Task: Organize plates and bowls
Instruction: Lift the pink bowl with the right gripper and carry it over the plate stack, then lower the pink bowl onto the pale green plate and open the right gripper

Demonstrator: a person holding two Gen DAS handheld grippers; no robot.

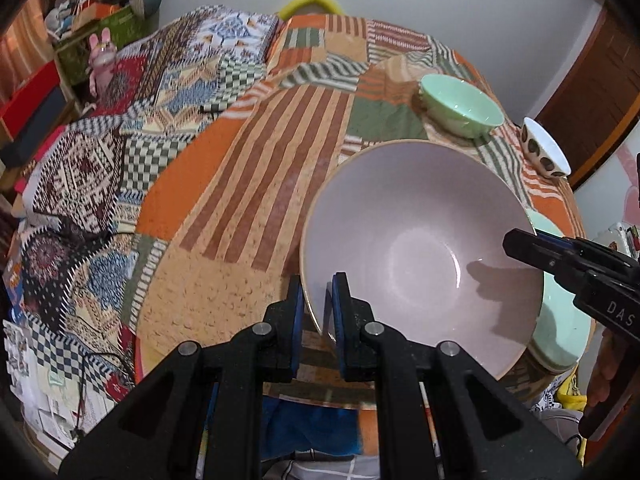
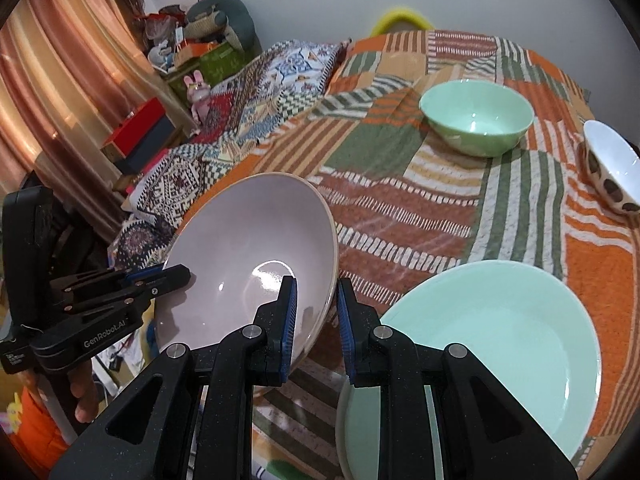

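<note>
Bowls: three are showing. A large pale pink bowl [image 1: 420,248] is sitting tilted at the near side of the bed, a green bowl [image 2: 476,118] is standing upright farther back, and a small white bowl with brown spots [image 2: 612,168] is sitting near the right edge.
Plates: one green plate [image 2: 492,344] is lying flat just right of the pink bowl.
Left gripper [image 1: 318,308]: its blue-padded fingers are straddling the pink bowl's near rim, one inside and one outside. The pads are sitting close to the rim, but whether they are pressing on it is hard to tell.
Right gripper [image 2: 316,320]: its fingers are standing apart with the pink bowl's right rim between them. The left pad is lying against the inside of the bowl, and a gap is showing on the outer side.
Surface: a patchwork cover in orange, green and brown [image 2: 400,216] is lying under all the dishes, with a second patterned quilt [image 1: 132,120] bunching up on the left.
Open room: a broad stretch of striped cover is lying bare between the pink bowl and the green bowl.
Edges: the spotted bowl is sitting close to the cover's right edge, and the plate's near rim is reaching the near edge.
Hidden or cut off: the plate's near left part is disappearing behind the right gripper, and in the left wrist view only a sliver of it is showing behind the pink bowl. The spotted bowl is being clipped by the lens border.
</note>
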